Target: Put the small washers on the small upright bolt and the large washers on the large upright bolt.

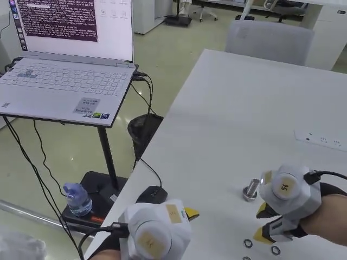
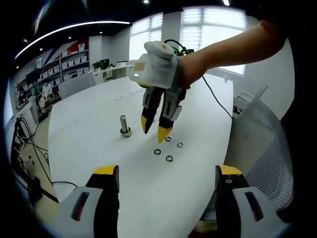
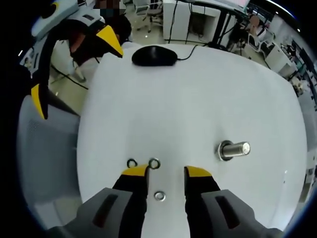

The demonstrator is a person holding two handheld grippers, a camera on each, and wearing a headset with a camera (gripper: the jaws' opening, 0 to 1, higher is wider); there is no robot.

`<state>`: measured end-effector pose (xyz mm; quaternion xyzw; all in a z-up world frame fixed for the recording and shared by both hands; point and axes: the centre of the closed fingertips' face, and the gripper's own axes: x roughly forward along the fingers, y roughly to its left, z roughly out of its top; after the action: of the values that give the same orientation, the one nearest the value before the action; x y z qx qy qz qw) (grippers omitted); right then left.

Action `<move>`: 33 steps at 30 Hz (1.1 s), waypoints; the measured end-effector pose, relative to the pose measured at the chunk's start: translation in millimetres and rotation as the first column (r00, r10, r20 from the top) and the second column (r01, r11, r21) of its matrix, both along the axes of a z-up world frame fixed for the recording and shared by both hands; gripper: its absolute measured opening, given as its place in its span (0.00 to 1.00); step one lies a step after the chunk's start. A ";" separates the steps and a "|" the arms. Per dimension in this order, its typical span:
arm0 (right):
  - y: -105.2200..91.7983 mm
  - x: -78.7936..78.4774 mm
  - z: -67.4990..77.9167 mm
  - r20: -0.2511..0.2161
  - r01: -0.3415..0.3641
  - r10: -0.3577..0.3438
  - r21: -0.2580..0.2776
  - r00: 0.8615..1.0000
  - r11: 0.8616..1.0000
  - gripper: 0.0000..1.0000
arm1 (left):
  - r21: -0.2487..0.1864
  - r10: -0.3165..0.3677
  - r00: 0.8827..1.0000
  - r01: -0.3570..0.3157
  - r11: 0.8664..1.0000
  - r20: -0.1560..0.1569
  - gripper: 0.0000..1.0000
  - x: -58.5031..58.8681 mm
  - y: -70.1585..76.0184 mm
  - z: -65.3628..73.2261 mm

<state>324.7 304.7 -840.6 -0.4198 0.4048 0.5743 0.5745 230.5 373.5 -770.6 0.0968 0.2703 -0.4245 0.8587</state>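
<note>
The right gripper points down at the white table. Its jaws are parted by a moderate gap and nothing is pinched. At the bottom of the right gripper view one washer lies flat on the table inside that gap, nearer the left jaw. This looks like a line-up for a pick: the tips straddle the ring so that closing would catch it by its rim. I cannot tell whether the tips touch the table.

Two more washers lie just above the left tip, close to each other but apart. In the left gripper view four rings form a loose cluster under the yellow tips, at centre frame.

The upright bolt stands on its head at middle right of the right gripper view, near the cluster, with its shank free to take a ring from above. I see no ring on it.

The left gripper is at the bottom of its own view, jaws wide apart and empty. It is held back from the work, probably to leave the other room.

The washers are thin, bright steel rings, too small here to sort by size. The bolt is short and silvery with a wider flange at its foot. I cannot tell whether it is the large or the small one.
</note>
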 end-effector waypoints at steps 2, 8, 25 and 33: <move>0.9 -3.2 -1.6 -0.003 -0.009 0.009 0.010 1.000 1.000 0.29 | 0.005 0.005 1.000 -0.005 1.000 -0.001 0.79 0.6 0.2 -1.1; 2.8 -12.7 -15.0 -0.010 -0.008 0.009 0.024 1.000 1.000 0.27 | -0.003 -0.001 1.000 0.001 1.000 0.004 0.79 1.0 -3.1 0.8; 2.3 -17.3 -36.7 -0.002 -0.015 0.015 0.002 1.000 1.000 0.23 | -0.011 -0.007 1.000 0.007 1.000 0.003 0.78 1.3 -2.9 0.9; 0.4 -16.0 -38.3 -0.001 -0.009 0.009 -0.001 1.000 1.000 0.20 | -0.006 -0.008 1.000 0.008 1.000 -0.001 0.77 0.7 -1.6 -2.2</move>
<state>308.7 305.2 -878.9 -0.4217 0.4033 0.5770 0.5715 231.2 371.9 -772.8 0.0952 0.2689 -0.4290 0.8571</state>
